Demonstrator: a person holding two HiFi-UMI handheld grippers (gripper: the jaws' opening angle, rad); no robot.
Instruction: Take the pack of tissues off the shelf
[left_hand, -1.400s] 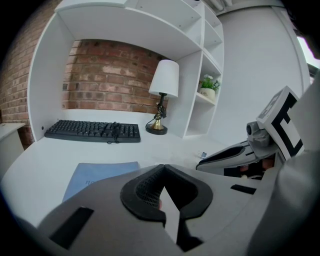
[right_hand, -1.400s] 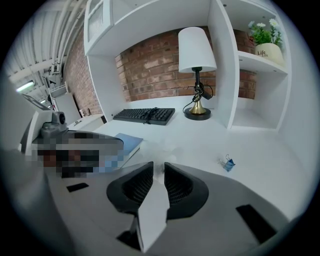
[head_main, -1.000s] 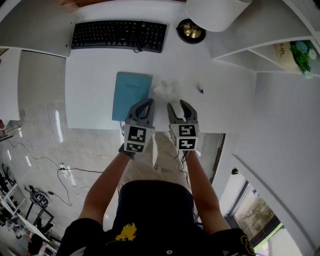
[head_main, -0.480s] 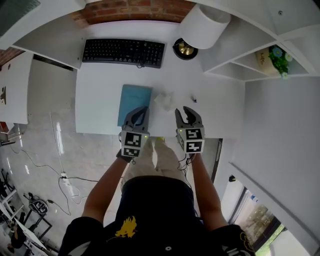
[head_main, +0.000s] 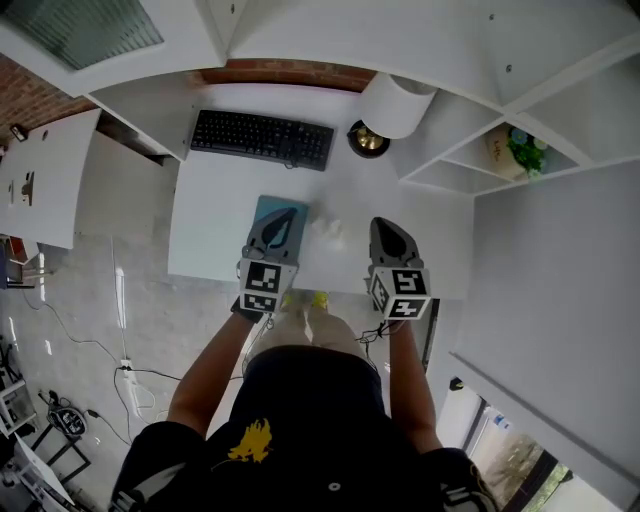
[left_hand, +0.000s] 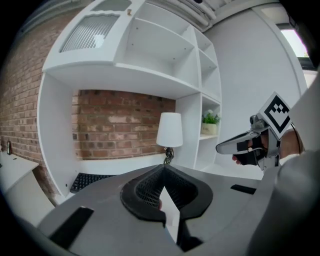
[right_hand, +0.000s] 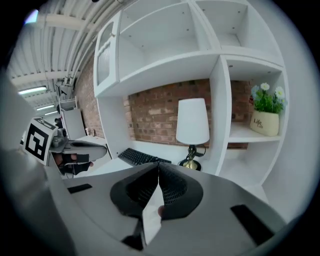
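I can make out no pack of tissues on the white shelves (head_main: 470, 165) or anywhere else in these views. My left gripper (head_main: 285, 212) hangs shut above a flat teal item (head_main: 268, 204) on the desk, and its tips meet on nothing in the left gripper view (left_hand: 163, 166). My right gripper (head_main: 385, 226) hovers near the desk's front right. Its jaws have just been closing, and in the right gripper view they meet with nothing between them (right_hand: 158, 164). A crumpled white tissue (head_main: 327, 228) lies on the desk between the two grippers.
At the back of the white desk (head_main: 210, 220) lie a black keyboard (head_main: 262, 138) and a white-shaded lamp (head_main: 395, 103). A potted plant (head_main: 515, 150) stands in a shelf compartment at the right. A brick wall (left_hand: 120, 120) backs the desk.
Both grippers have risen well above the desk and spread a little apart. The right gripper's jaws went from open to shut. The desk now looks smaller and more of the shelving shows.
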